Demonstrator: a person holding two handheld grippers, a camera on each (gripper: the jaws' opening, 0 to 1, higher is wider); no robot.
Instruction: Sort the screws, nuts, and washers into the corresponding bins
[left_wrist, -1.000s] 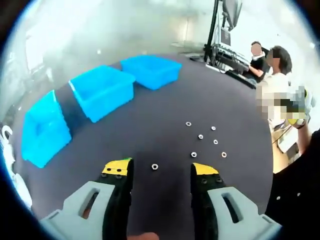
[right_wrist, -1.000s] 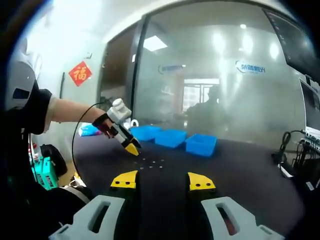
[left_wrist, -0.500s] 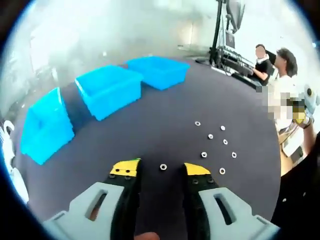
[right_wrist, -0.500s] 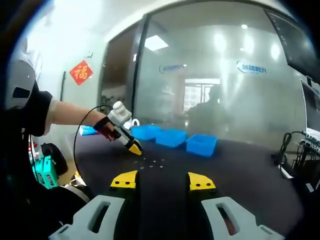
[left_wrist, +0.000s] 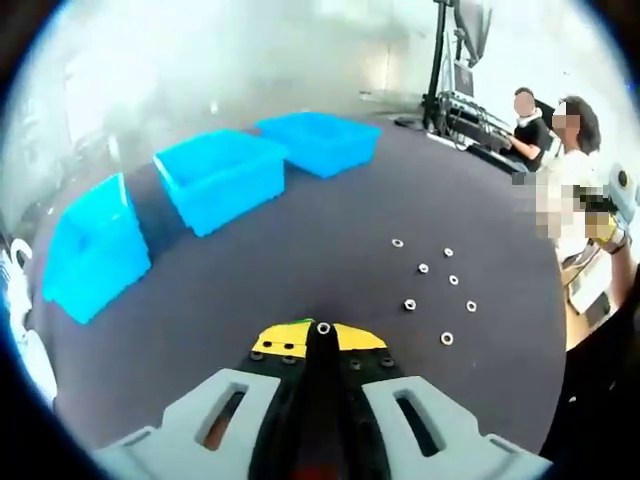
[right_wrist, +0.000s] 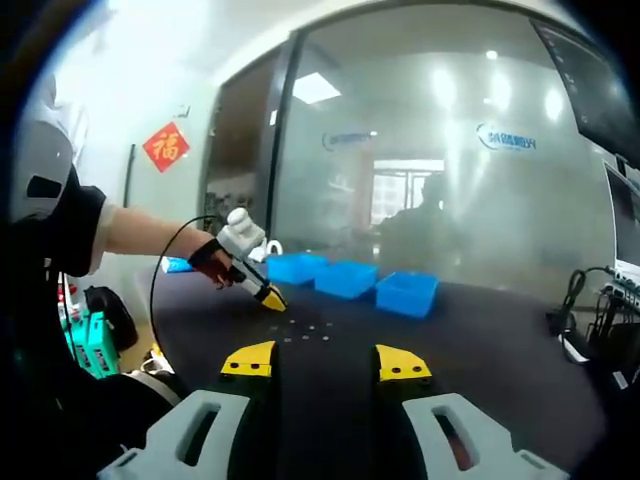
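In the left gripper view my left gripper (left_wrist: 321, 336) is shut on a small silver nut (left_wrist: 323, 327), held between its yellow-tipped jaws just above the dark table (left_wrist: 330, 235). Several more small nuts and washers (left_wrist: 424, 268) lie scattered to the right. Three blue bins (left_wrist: 222, 176) stand in a row at the far left. In the right gripper view my right gripper (right_wrist: 326, 362) is open with nothing between its jaws, held high over the table. The left gripper (right_wrist: 266, 297) shows there too, down at the loose parts (right_wrist: 309, 330).
Two people sit at a desk with equipment (left_wrist: 470, 115) beyond the table's far right edge. A glass wall (right_wrist: 450, 160) stands behind the bins (right_wrist: 346, 278). A person's arm (right_wrist: 140, 225) reaches in from the left.
My left gripper has gone from open to shut, closing on the nut that lay between its jaws. The right gripper has stayed still and open.
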